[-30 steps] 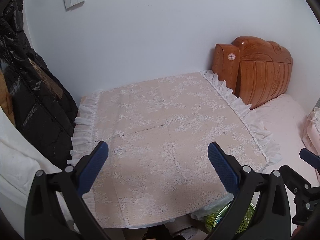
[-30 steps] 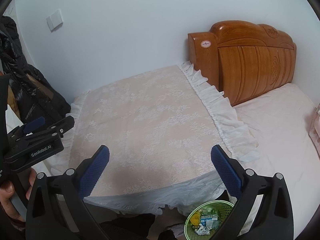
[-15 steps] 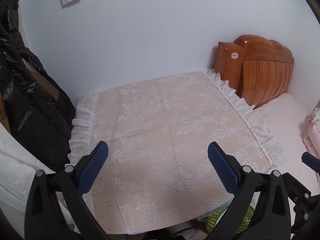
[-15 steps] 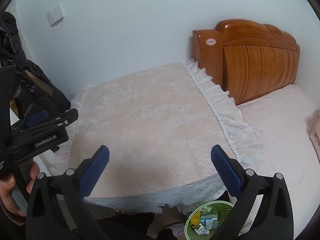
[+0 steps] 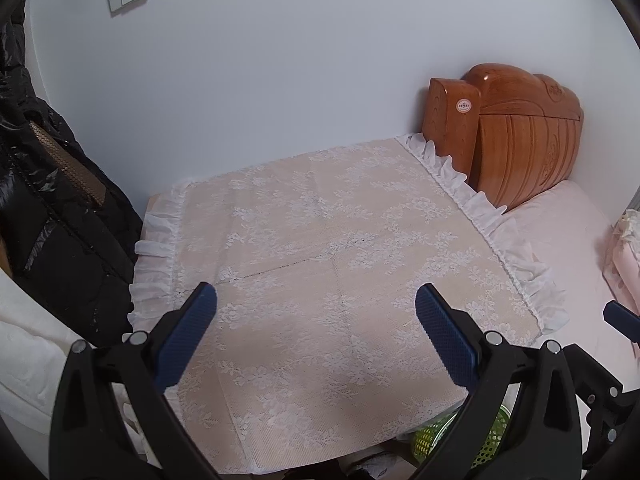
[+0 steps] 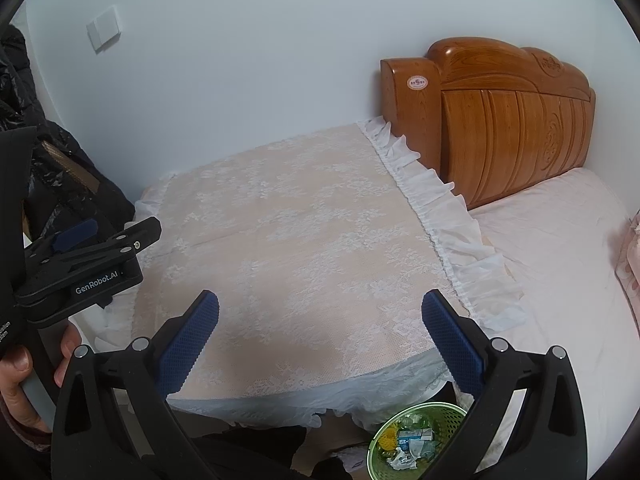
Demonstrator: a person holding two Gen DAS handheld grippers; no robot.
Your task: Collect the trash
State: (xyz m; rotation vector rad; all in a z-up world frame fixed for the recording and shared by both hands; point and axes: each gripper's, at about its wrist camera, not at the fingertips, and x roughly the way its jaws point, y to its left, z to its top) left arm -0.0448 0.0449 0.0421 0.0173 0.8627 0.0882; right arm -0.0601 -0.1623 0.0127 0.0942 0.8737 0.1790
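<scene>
My left gripper has its blue pads spread wide with nothing between them, and my right gripper is just as wide and just as empty; both hover over the lace cloth that covers the bedside table. The tabletop itself shows no litter that I can make out. The only trash I see sits in the green basket, down on the floor below the table's near edge and toward the bed: paper scraps, something yellow, a small carton, all already inside. It lies under and slightly right of my right fingers, and in the left wrist view only a sliver of its mesh wall peeks past the right finger, so I judge the right hand the nearer one for any reach downward. The basket is round, so no long axis governs the grip; its rim would be the place to take it. Readable writing: "GenRobot.AI" on the left gripper's body in the right wrist view. A round sticker on the wooden headboard carries print too small to read.
</scene>
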